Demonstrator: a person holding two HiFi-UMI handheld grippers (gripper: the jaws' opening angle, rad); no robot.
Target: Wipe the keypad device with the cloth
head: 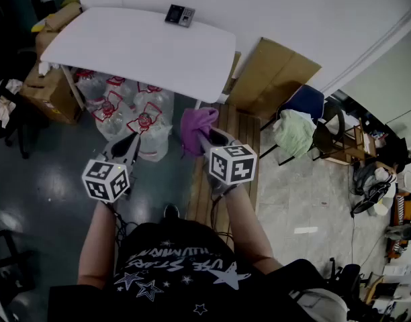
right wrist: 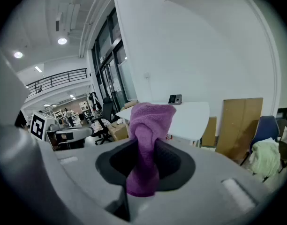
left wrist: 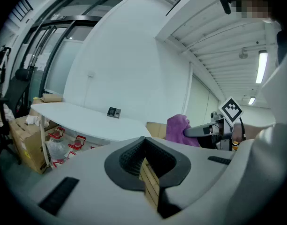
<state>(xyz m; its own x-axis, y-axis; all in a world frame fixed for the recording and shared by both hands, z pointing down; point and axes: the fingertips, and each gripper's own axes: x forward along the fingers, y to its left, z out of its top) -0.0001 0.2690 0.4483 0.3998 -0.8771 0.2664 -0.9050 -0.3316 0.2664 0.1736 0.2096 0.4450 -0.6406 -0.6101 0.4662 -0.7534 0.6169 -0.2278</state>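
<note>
Holding: right gripper [head: 203, 138] has its jaws closed on the purple cloth [head: 196, 122], centre of the head view, just above the marker cube.
Right gripper view: the jaws [right wrist: 146, 161] pinch the cloth [right wrist: 150, 125] at its middle; a bunched fold stands up above the pads and a short tail hangs below.
Left gripper: left of centre in the head view [head: 130, 141], level with the right one and near it, not touching.
Left gripper view: jaw tips [left wrist: 144, 154] meet at the top and nothing is held. A thin slit lower down shows wooden slats behind, so the pads are probably not fully pressed together along their length.
Keypad device: small dark unit [head: 179, 15] at the top of the head view, on the far edge of the white table [head: 145, 49], against the wall. Well apart from both grippers.
Same device, other views: left of centre [left wrist: 113, 112] in the left gripper view; just above the cloth top [right wrist: 175, 99] in the right gripper view.
Under table: clear water bottles [head: 128, 109] with red handles, clustered.
Right of table: cardboard sheet [head: 276, 76] leaning on the wall; wooden pallet [head: 238, 131] on the floor below it.
Far right: blue chair [head: 307, 102] with a pale green garment [head: 294, 133] draped beside it.
Upper left: cardboard boxes [head: 52, 89] beside the table leg.
</note>
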